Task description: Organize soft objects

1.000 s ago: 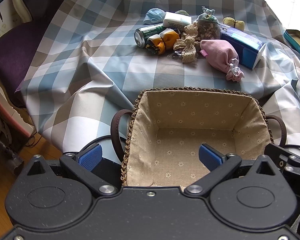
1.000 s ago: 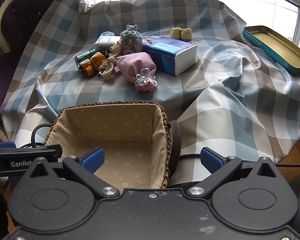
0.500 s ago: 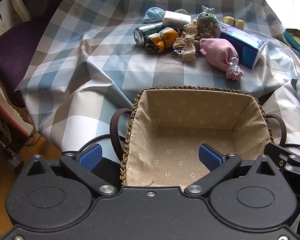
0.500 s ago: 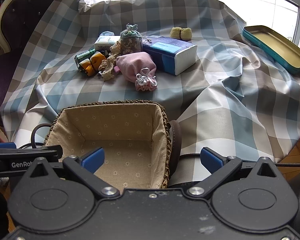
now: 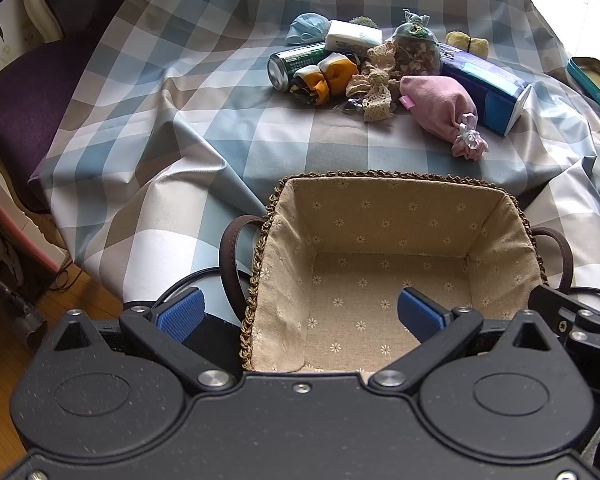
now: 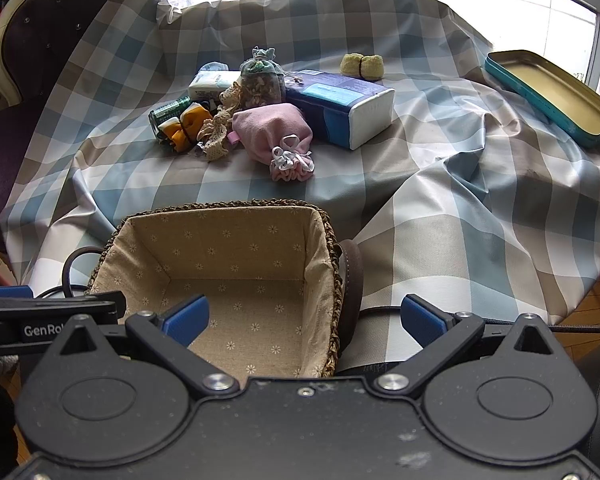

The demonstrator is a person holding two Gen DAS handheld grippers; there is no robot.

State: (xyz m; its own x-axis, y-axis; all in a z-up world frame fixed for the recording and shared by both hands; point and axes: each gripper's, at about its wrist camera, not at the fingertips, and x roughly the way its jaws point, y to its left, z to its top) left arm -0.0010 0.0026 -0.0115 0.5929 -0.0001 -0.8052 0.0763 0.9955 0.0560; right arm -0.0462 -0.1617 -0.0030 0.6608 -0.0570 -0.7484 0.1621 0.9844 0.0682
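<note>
Left gripper (image 5: 300, 314) slightly nearer the basket (image 5: 384, 184), fingers apart.

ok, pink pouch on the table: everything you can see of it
The pink pouch looks like soft matte cloth, plump and lying on its side on the checked tablecloth. Its gathered neck, tied with white ribbon, points toward the basket. A small pink tag sticks out at its far end. It sits against the blue tissue pack and the lace trim. Neither gripper touches it.
</note>
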